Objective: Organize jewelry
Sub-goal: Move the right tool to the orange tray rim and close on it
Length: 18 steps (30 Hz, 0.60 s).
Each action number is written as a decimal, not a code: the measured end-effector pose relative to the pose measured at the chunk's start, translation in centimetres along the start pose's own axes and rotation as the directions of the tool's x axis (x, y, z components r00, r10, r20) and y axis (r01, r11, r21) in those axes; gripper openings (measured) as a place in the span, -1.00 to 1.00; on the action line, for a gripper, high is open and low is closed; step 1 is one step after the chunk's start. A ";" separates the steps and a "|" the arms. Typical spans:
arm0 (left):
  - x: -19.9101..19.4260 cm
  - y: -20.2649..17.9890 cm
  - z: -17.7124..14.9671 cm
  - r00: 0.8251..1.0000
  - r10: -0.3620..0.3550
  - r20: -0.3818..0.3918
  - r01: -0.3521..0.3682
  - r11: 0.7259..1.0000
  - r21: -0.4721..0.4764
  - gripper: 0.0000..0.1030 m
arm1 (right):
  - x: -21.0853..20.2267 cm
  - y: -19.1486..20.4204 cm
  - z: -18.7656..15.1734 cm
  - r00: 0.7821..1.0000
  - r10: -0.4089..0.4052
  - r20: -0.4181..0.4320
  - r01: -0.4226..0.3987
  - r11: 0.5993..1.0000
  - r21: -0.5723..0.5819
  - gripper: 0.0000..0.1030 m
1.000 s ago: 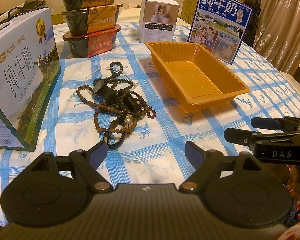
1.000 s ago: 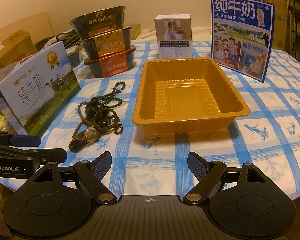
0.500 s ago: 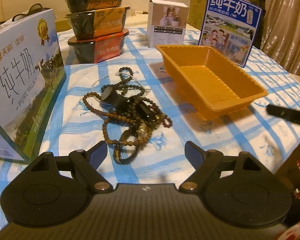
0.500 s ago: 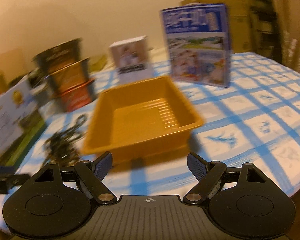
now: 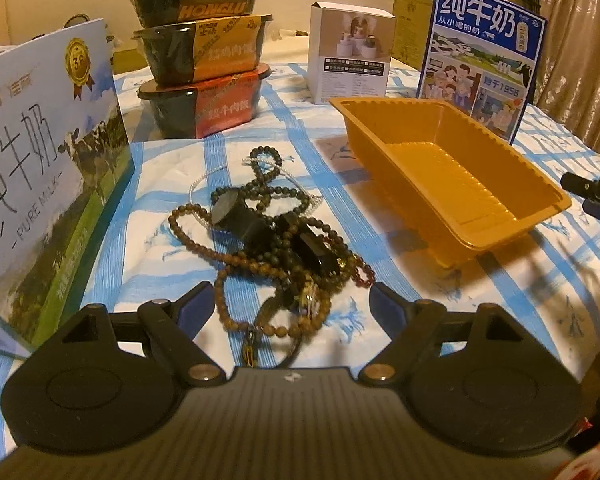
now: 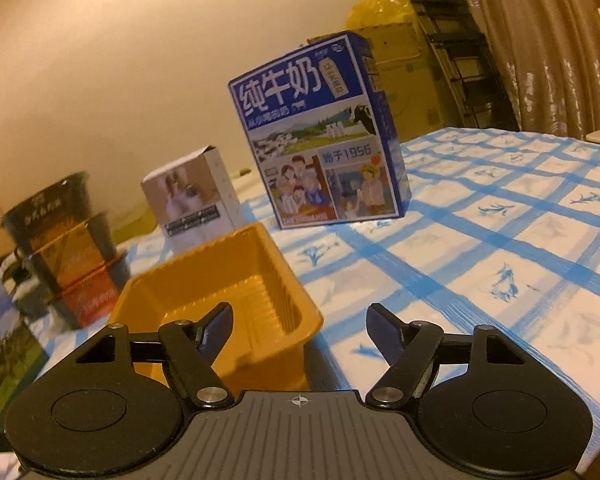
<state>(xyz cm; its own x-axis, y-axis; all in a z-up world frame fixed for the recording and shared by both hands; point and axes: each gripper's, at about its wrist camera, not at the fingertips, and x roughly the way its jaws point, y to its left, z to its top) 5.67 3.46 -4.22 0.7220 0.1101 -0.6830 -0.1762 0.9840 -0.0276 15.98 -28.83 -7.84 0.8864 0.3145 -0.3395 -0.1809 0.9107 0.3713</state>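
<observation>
Here the left gripper (image 5: 290, 304) hangs with its jaws spread wide, the near end of the tangled bead jewelry (image 5: 276, 244) lying on the checked tablecloth (image 5: 500, 300) between its fingertips. Ahead to its right sits the orange tray (image 5: 460, 184). The right gripper (image 6: 300, 326), jaws also apart and holding nothing, hovers at the tray's (image 6: 220, 284) near corner, the blue milk carton (image 6: 320, 144) well beyond

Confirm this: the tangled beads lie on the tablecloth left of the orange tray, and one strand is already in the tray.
Not quite. The left wrist view shows the orange tray empty; every strand is in the bead pile on the tablecloth, left of the tray, in front of the open left gripper.
</observation>
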 end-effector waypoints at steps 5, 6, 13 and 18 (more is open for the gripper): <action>0.8 0.1 0.3 1.000 -0.002 0.000 0.002 1.000 0.005 0.61 | 2.5 -1.0 -0.3 1.000 0.019 -0.012 -0.018 0.999 0.028 0.21; 1.0 0.1 0.3 1.000 -0.001 0.000 0.001 1.000 0.005 0.61 | 3.0 -1.3 -0.4 1.000 0.024 -0.013 -0.023 0.999 0.037 0.18; 1.8 0.1 0.4 1.000 -0.006 -0.008 0.006 1.000 0.003 0.61 | 5.6 -1.9 -0.6 0.996 0.077 -0.042 -0.074 0.995 0.071 -0.16; 2.1 0.1 0.5 1.000 -0.008 -0.003 0.008 1.000 0.007 0.61 | 6.4 -1.7 -1.0 0.994 0.094 -0.056 -0.090 0.994 0.066 -0.24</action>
<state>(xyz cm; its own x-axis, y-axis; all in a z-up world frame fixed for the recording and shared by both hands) 7.49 3.90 -5.33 0.7215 0.1017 -0.6849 -0.1659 0.9857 -0.0284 21.52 -28.06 -11.53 0.8405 0.4127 -0.3510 -0.2315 0.8593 0.4562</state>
